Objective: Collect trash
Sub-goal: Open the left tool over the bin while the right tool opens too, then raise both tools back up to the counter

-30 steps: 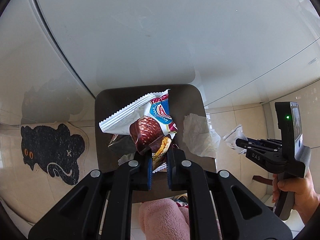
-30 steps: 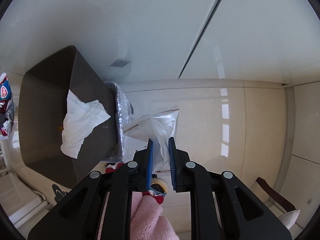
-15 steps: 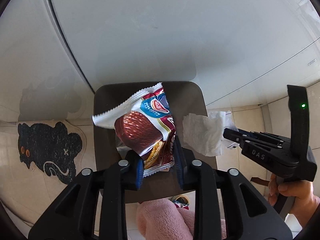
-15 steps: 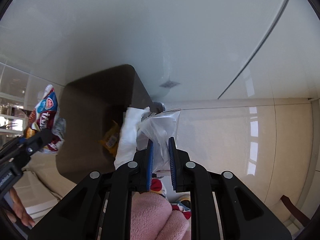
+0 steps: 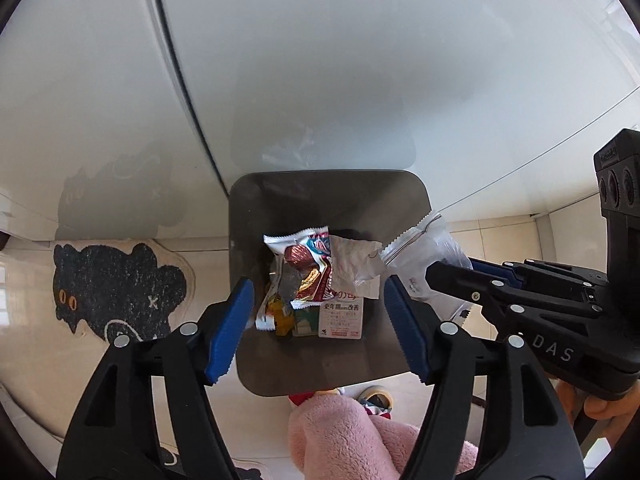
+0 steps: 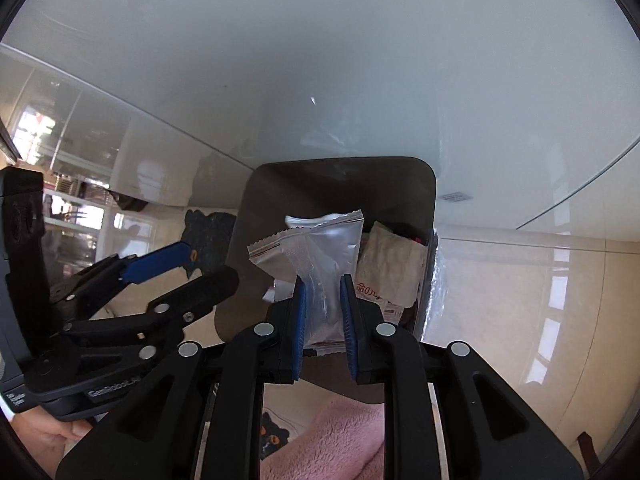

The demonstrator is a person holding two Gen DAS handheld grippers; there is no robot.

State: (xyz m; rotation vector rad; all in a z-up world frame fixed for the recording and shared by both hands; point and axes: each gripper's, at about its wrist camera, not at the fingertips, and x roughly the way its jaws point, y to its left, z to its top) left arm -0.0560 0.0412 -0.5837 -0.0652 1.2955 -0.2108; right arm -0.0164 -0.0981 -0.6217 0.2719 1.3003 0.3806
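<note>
Moved: since a second ago we let the snack wrapper (image 5: 310,268) drop into the dark bin (image 5: 332,196); our right hand-held gripper (image 6: 323,320) now hangs over it.
Left hand-held gripper (image 5: 318,320): jaws opening wide, nothing between them.
Right hand-held gripper: jaws opening; clear zip bag (image 6: 320,256) sits between the pads, above the bin.
Bin: on the floor, holding wrappers, tissue (image 5: 354,266), a small box (image 5: 342,314).

Snack wrapper (image 5: 310,268) inside dark bin (image 5: 404,200)
</note>
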